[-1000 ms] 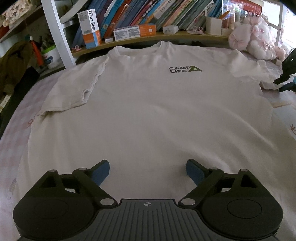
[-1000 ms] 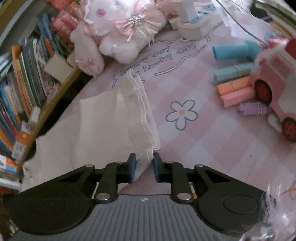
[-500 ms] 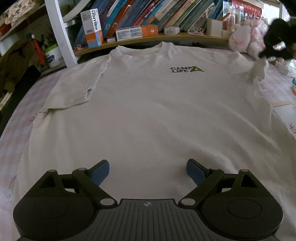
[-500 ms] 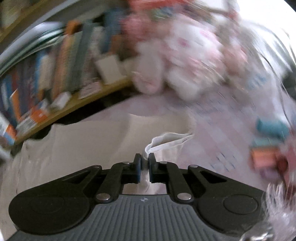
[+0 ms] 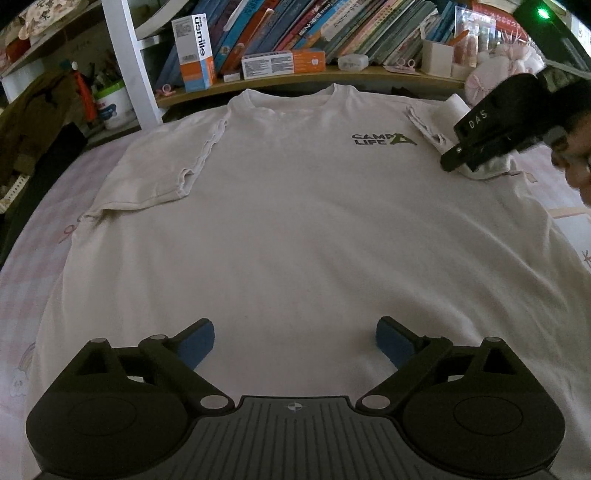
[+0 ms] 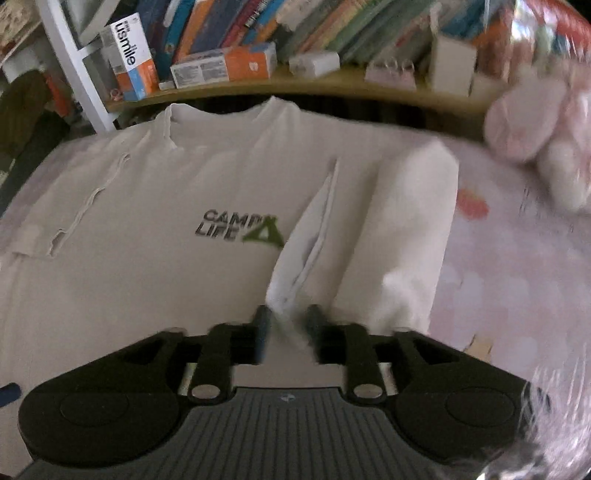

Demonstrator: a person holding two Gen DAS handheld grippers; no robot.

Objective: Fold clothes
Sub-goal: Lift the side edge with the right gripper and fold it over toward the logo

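- Leftmost, a white shelf post stands beside an orange-and-white box on the wooden shelf, with a row of books running along behind it.
- Next, the white T-shirt lies spread face up on a pink checked bed cover, its collar toward the shelf and its near hem toward the left wrist camera.
- On the shirt's left side, one sleeve lies flat, its cuff edge rumpled.
- Low in the middle, the left tool hovers over the shirt near the hem with its blue-padded fingers spread wide and nothing between them.
- Right of centre, a dark "CAMP LIFE" print sits on the chest.
- Further right, the other sleeve is folded in over the shirt, next to the print.
- There the right tool sits at that sleeve's tip; its jaws are opening, the blurred cloth hangs between the pads, and neither pad seems to press on it.
- Farthest right, a pink plush toy rests on the bed cover.
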